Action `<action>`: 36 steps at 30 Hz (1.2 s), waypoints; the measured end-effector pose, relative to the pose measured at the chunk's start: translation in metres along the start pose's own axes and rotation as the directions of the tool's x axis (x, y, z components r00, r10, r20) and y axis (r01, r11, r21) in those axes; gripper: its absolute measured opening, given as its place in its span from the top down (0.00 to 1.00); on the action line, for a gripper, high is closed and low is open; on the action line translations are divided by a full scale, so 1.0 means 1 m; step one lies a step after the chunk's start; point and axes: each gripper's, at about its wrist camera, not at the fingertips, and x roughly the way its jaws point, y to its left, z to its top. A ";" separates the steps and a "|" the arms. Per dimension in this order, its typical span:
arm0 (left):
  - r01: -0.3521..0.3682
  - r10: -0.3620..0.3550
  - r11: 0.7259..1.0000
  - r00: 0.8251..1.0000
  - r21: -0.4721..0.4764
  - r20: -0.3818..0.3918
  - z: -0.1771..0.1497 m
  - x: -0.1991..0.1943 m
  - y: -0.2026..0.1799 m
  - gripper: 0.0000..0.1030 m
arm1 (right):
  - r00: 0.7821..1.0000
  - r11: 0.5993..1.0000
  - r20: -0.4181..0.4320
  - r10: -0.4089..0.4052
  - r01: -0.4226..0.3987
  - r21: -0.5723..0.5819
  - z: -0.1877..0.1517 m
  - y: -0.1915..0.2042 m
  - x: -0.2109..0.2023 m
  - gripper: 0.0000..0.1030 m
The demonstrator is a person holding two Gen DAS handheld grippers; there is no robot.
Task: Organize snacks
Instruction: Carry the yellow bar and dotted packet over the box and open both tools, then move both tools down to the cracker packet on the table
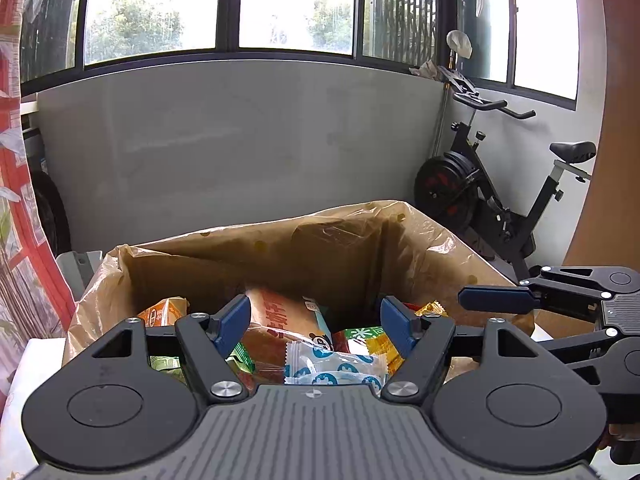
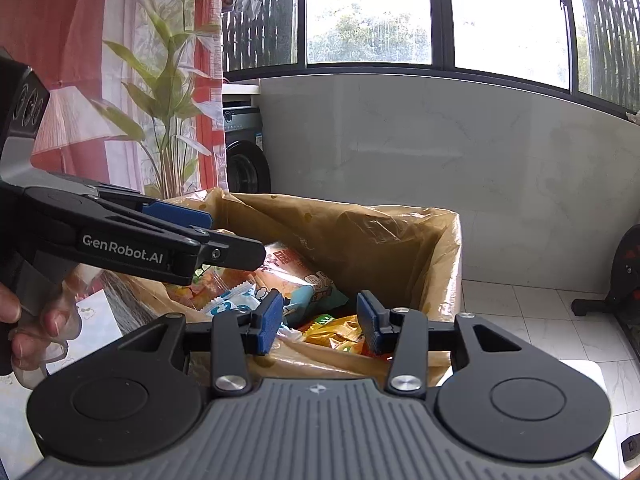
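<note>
— What are the fingers doing?

— The left gripper (image 1: 315,322) has its blue fingers (image 1: 231,322) spread wide with nothing between them. The right gripper (image 2: 317,322) is the same, wide apart and holding nothing.

— Where are they?

— Both hang just above the near edge of the brown bag (image 1: 280,252), side by side.

— And the snacks?

— All inside the bag. A white packet with blue pictures (image 1: 335,367) lies near the front. A big orange packet (image 1: 280,316) leans behind it. Yellow packets (image 2: 336,332) lie toward the right side.

— Anything else around?

— An exercise bike (image 1: 492,184) stands by the window wall, past the bag's far right corner.
</note>
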 end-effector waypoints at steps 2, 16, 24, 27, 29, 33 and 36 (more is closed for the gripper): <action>-0.001 0.001 1.000 1.000 -0.001 -0.005 -0.002 -0.004 0.000 0.27 | 1.000 1.000 0.014 -0.002 0.002 0.005 -0.001 0.002 -0.009 0.57; 0.031 -0.031 0.999 0.999 -0.038 0.016 -0.026 -0.044 -0.004 0.27 | 0.998 0.997 0.051 -0.030 0.026 0.075 -0.029 0.022 -0.071 0.50; 0.100 -0.099 0.994 0.995 -0.050 0.011 -0.067 -0.064 -0.019 0.27 | 0.994 0.991 -0.092 -0.052 0.063 0.118 -0.087 0.027 -0.084 0.46; 0.110 -0.111 0.993 0.994 -0.035 -0.021 -0.082 -0.059 -0.027 0.27 | 0.980 0.987 -0.189 -0.056 0.083 0.140 -0.115 0.026 -0.085 0.46; 0.113 -0.114 0.993 0.992 -0.039 -0.047 -0.090 -0.052 -0.028 0.27 | 0.963 0.984 -0.262 -0.059 0.101 0.150 -0.134 0.026 -0.083 0.46; 0.113 -0.117 0.992 0.989 -0.055 -0.085 -0.106 -0.044 -0.030 0.27 | 0.916 0.979 -0.395 -0.064 0.135 0.154 -0.168 0.029 -0.077 0.42; 0.110 -0.117 0.992 0.987 -0.065 -0.113 -0.120 -0.041 -0.029 0.27 | 0.898 0.976 -0.435 -0.064 0.148 0.161 -0.180 0.029 -0.073 0.42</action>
